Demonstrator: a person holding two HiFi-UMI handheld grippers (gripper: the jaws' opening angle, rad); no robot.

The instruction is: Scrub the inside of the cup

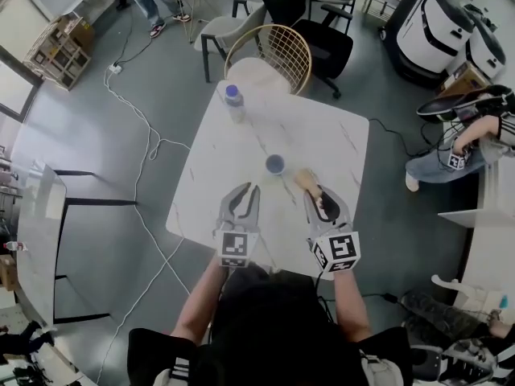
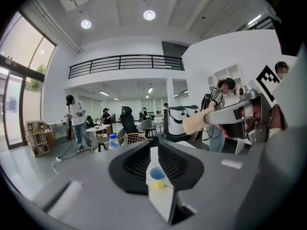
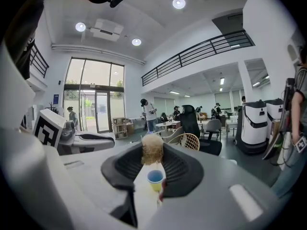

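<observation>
A small yellow cup [image 1: 275,165] with a blue inside stands upright near the middle of the white marble table [image 1: 338,135]. My right gripper [image 1: 317,197] is shut on a brush, whose tan bristle head [image 1: 304,178] hovers just right of the cup. In the right gripper view the brush head [image 3: 152,149] sticks up above the cup [image 3: 155,178]. My left gripper [image 1: 248,188] hangs a short way in front of and left of the cup, its jaws a narrow gap apart with nothing between them. Through that gap the left gripper view shows the cup [image 2: 157,175] ahead.
A water bottle [image 1: 234,103] with a blue cap stands at the table's far left corner. A gold wire chair [image 1: 273,55] sits behind the table. A seated person [image 1: 451,155] is off to the right, and cables trail on the floor at left.
</observation>
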